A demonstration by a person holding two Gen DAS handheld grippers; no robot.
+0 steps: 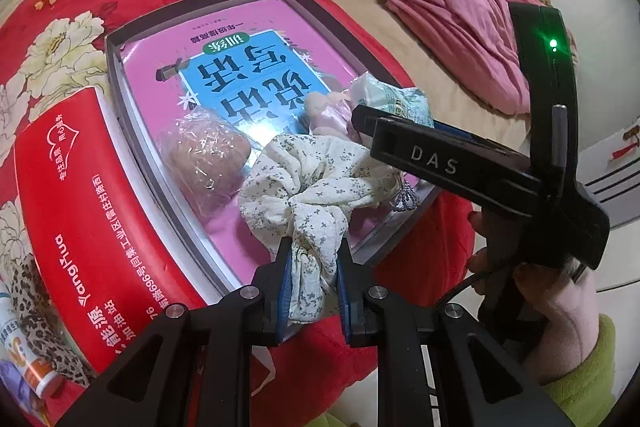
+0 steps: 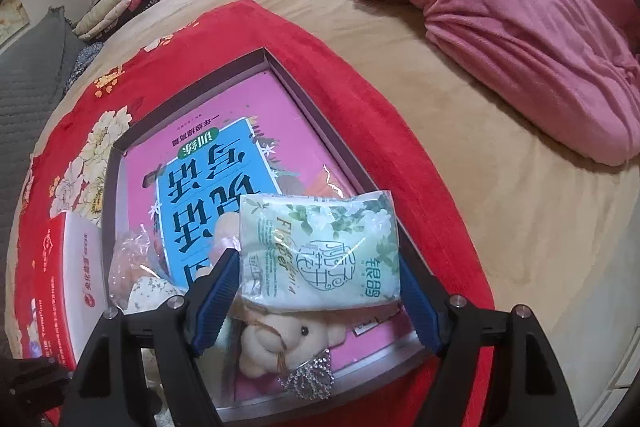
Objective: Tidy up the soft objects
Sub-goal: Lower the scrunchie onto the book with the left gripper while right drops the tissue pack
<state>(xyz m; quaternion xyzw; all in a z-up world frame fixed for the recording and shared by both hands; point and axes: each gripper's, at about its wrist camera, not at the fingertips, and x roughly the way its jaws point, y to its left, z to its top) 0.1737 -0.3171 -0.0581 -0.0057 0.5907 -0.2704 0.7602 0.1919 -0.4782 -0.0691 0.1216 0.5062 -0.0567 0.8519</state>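
Note:
A shallow grey box (image 1: 114, 67) lined with a pink book lies on a red floral blanket. My left gripper (image 1: 313, 259) is shut on a white floral scrunchie (image 1: 316, 183) at the box's near edge. My right gripper (image 2: 320, 275) is shut on a green tissue pack (image 2: 320, 251), held above the box; it also shows in the left wrist view (image 1: 394, 99). A small plush bear (image 2: 280, 343) with a silver crown lies in the box under the pack. A plastic-wrapped pinkish item (image 1: 204, 163) lies in the box's left part.
A red tissue box (image 1: 88, 219) stands left of the grey box. A leopard-print cloth (image 1: 36, 307) and a small bottle (image 1: 28, 355) lie at far left. A pink quilt (image 2: 500, 19) is bunched on the beige bed behind.

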